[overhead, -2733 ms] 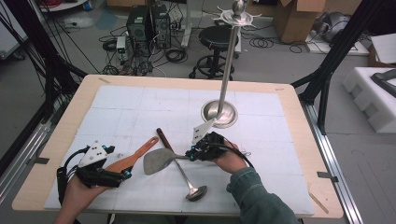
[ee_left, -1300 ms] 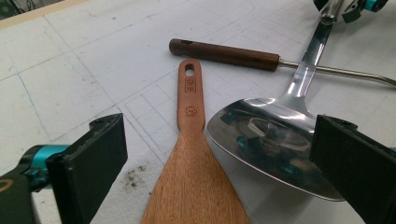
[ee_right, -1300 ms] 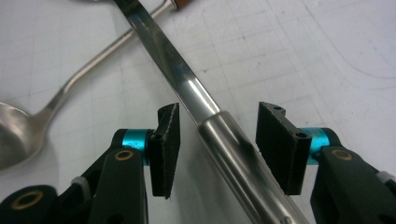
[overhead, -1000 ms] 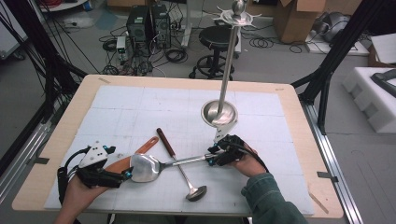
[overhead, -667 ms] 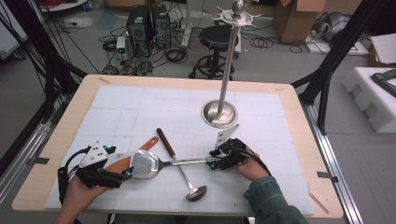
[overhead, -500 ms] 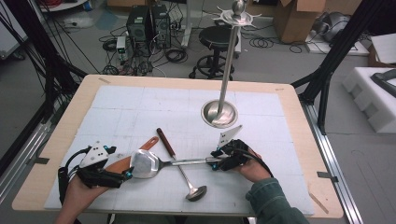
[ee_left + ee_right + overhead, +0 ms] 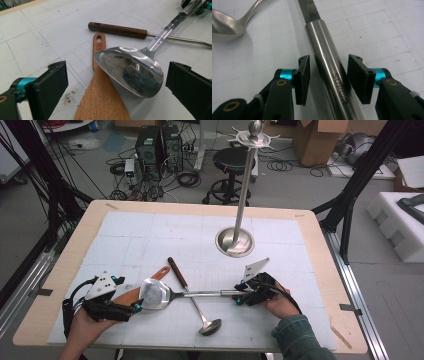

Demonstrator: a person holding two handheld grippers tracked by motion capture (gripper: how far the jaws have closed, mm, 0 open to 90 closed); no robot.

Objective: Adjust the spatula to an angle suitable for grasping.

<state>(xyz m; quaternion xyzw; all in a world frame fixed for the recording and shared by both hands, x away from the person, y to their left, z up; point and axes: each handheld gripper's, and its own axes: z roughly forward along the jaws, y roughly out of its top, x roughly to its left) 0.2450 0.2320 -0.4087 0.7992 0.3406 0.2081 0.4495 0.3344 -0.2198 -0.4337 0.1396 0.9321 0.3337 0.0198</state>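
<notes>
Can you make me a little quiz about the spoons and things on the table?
1. True or false: the blade of the steel turner lies partly on the wooden spatula.
2. What lies between the jaws of the right hand-held gripper? A: the ladle. B: the steel turner's handle. C: the wooden spatula.
3. Fill the gap: the jaws of the left hand-held gripper stand wide ____, holding nothing.

Key: 1 true; 2 B; 3 open.
</notes>
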